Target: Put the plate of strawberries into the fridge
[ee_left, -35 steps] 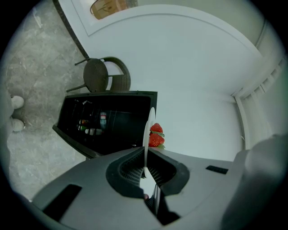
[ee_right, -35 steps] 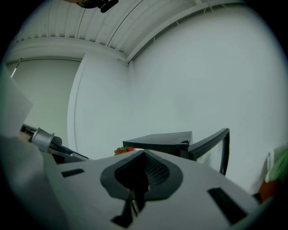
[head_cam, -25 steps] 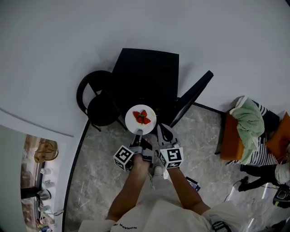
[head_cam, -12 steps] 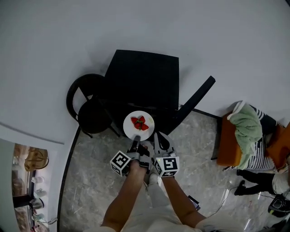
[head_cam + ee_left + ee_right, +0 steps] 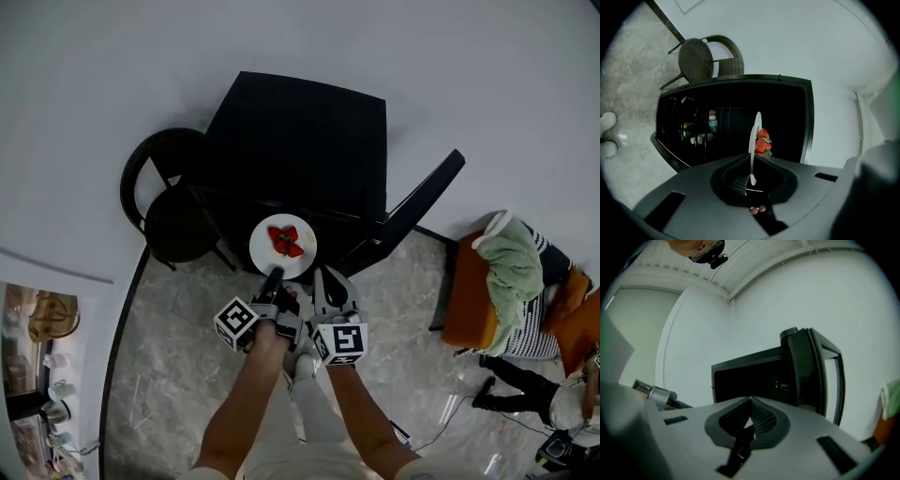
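A white plate [image 5: 282, 246] carries strawberries [image 5: 285, 241] and is held out in front of the black fridge [image 5: 300, 141]. My left gripper [image 5: 274, 276] is shut on the plate's near rim. In the left gripper view the plate [image 5: 753, 140] shows edge-on between the jaws, with the strawberries [image 5: 762, 141] to its right and the dark fridge interior [image 5: 731, 117] behind. My right gripper [image 5: 328, 278] is beside the left one, shut and holding nothing. In the right gripper view its pads [image 5: 758, 416] meet in front of the fridge [image 5: 750, 378].
The fridge door [image 5: 412, 208] stands open to the right. A black round chair [image 5: 171, 208] is against the fridge's left side. Bottles and cans [image 5: 699, 127] stand on the fridge shelves. An orange seat with clothes [image 5: 506, 281] is at the right.
The plate and both grippers have come nearer to the open fridge, which now fills more of the head view. The left gripper's hold on the rim is unchanged.
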`<state>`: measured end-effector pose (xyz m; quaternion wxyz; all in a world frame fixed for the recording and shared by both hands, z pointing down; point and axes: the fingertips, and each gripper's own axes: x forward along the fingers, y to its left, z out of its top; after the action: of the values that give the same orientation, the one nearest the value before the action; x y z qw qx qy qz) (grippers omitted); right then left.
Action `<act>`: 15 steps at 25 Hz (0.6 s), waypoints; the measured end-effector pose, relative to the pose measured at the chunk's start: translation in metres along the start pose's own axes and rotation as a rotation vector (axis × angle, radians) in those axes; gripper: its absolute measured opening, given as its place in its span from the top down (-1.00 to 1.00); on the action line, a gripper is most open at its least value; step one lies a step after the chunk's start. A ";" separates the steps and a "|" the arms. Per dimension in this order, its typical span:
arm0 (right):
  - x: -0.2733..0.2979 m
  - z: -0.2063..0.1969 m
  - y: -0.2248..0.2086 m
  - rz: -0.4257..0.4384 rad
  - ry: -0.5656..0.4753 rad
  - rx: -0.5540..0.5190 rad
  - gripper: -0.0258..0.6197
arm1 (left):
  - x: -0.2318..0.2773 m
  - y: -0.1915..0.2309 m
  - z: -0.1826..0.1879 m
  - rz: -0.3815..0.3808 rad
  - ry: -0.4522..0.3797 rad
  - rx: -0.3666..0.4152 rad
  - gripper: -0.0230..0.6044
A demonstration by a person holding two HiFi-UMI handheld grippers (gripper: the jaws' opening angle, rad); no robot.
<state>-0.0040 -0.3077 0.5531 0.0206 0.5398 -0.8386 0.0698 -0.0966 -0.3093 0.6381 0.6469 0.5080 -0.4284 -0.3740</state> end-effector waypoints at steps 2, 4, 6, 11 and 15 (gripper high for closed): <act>0.002 -0.011 -0.003 -0.002 -0.001 -0.005 0.91 | 0.006 0.012 0.001 0.003 0.014 0.008 0.89; 0.005 -0.024 -0.005 -0.007 0.008 0.000 0.91 | 0.013 0.022 0.004 0.000 0.015 0.008 0.89; 0.008 -0.039 -0.009 -0.014 0.022 0.010 0.91 | 0.021 0.031 0.008 -0.005 0.006 0.002 0.89; 0.021 -0.059 -0.017 -0.012 0.023 0.017 0.91 | 0.045 0.045 0.014 -0.035 0.027 0.011 0.89; 0.040 -0.071 -0.022 0.004 0.029 0.010 0.91 | 0.066 0.058 0.025 -0.029 0.030 0.010 0.89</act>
<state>-0.0037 -0.3429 0.6296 0.0300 0.5370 -0.8391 0.0818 -0.0935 -0.3661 0.7092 0.6451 0.5230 -0.4131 -0.3737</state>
